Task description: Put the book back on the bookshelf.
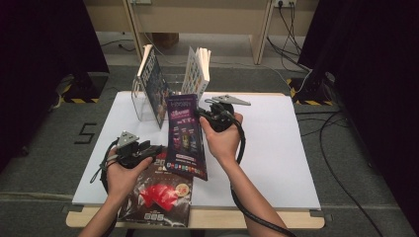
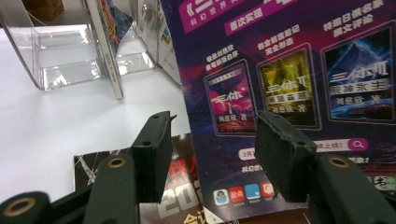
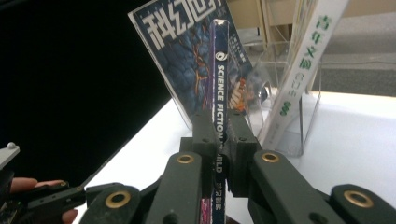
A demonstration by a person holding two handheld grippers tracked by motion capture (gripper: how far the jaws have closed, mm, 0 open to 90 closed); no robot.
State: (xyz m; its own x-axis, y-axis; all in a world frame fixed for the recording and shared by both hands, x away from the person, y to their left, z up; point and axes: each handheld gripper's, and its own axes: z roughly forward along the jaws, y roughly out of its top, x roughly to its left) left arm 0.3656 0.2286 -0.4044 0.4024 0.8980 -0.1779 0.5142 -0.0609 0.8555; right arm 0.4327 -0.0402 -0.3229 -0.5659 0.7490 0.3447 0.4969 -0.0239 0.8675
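Observation:
My right gripper [image 1: 206,116] [image 3: 219,133] is shut on the spine of a purple magazine [image 1: 185,136] [image 3: 218,84], which hangs upright and tilted above the white board. The spine reads "SCIENCE FICTION WORLD". The magazine's back cover [image 2: 280,70] faces my left gripper [image 1: 148,150] [image 2: 212,135], which is open just left of its lower edge, with nothing between the jaws. A dark magazine with a red figure [image 1: 158,192] [image 2: 182,196] lies flat under my left hand at the front of the board.
A clear acrylic holder [image 1: 143,106] [image 2: 60,51] [image 3: 289,116] stands at the back of the white board [image 1: 276,148]. A blue-covered magazine [image 1: 153,84] [image 3: 182,51] leans in its left slot and a white-and-green book [image 1: 197,71] [image 3: 301,70] in its right.

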